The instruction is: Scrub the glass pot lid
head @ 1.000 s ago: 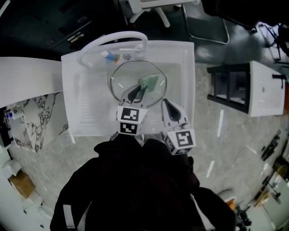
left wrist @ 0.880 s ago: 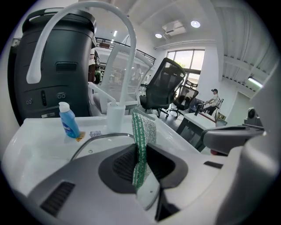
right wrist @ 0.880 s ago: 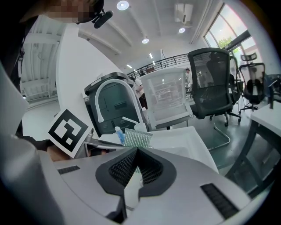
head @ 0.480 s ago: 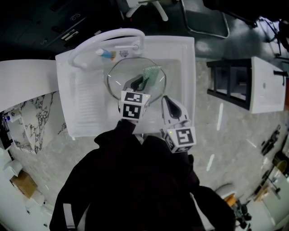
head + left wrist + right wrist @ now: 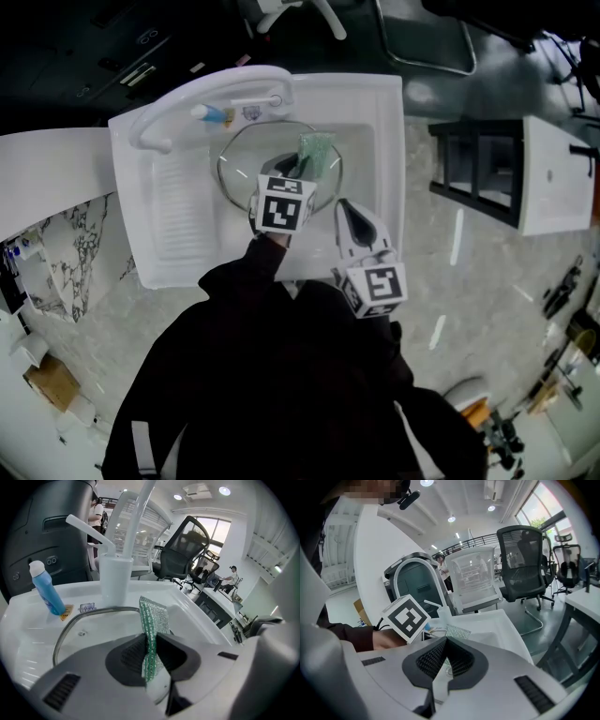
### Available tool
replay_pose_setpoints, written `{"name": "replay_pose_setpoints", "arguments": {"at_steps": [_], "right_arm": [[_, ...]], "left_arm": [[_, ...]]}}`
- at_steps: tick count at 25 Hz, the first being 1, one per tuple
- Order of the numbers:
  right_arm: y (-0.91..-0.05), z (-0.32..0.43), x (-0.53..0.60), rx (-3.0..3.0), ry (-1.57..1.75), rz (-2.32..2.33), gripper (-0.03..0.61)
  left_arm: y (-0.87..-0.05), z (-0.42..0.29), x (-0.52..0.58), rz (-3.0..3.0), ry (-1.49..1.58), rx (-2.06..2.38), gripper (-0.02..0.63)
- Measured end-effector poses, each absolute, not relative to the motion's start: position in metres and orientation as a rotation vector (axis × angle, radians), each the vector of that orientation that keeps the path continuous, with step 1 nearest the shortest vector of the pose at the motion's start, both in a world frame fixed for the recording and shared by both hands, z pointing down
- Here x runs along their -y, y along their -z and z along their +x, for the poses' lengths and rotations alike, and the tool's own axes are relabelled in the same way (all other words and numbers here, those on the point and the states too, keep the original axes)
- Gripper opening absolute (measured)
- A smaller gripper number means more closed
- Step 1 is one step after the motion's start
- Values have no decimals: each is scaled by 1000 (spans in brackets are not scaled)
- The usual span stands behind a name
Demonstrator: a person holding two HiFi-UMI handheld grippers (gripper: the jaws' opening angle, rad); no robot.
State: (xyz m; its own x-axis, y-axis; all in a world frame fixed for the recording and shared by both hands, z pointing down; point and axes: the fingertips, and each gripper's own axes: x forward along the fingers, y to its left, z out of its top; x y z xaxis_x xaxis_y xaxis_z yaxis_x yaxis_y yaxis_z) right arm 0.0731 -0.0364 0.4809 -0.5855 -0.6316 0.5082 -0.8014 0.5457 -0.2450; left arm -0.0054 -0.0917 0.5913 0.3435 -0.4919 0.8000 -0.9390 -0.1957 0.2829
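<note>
Jaws of left gripper (image 5: 151, 648) pinch green mesh scouring pad (image 5: 155, 618) over round glass pot lid (image 5: 238, 165); right gripper (image 5: 443, 642), near right, closed empty.

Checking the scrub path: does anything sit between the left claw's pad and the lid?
Nothing visible. The left claw, shut on the pad, hangs over the lid; the bottle stands behind, by the faucet.

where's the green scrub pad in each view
Head view: green scrub pad above centre, inside the white sink.
Left gripper view: pad centre, pinched between the jaws.
Right gripper view: pad small, just above the jaws.
Shared landmark: the sink.
</note>
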Motion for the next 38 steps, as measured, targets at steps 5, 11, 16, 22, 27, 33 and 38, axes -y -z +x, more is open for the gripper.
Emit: {"name": "replay_pose_setpoints", "arguments": {"at_steps": [5,11,16,22,27,33,38], "right_arm": [[-484,76,42,2435,-659,1178,3],[-490,78,46,2421,-669,1182,2],[-488,84,53,2391,-653,1208,3],[-489,87,54,2387,-648,1225,3],[-489,82,51,2387,-646,1223,3],[-487,76,51,2388,-633,1220,2],[-488,71,48,2392,-626,1202,3]], "left_arm": [[-598,-10,95,1789,-749,1272,66],[-602,-12,98,1782,-769,1269,69],[-605,-15,98,1781,-766,1283,72],[-605,-21,99,1765,-731,1296,72],[-601,-29,98,1743,-724,1289,74],[-598,-42,99,1731,-702,1308,74],[-596,-50,100,1722,-682,1324,74]]}}
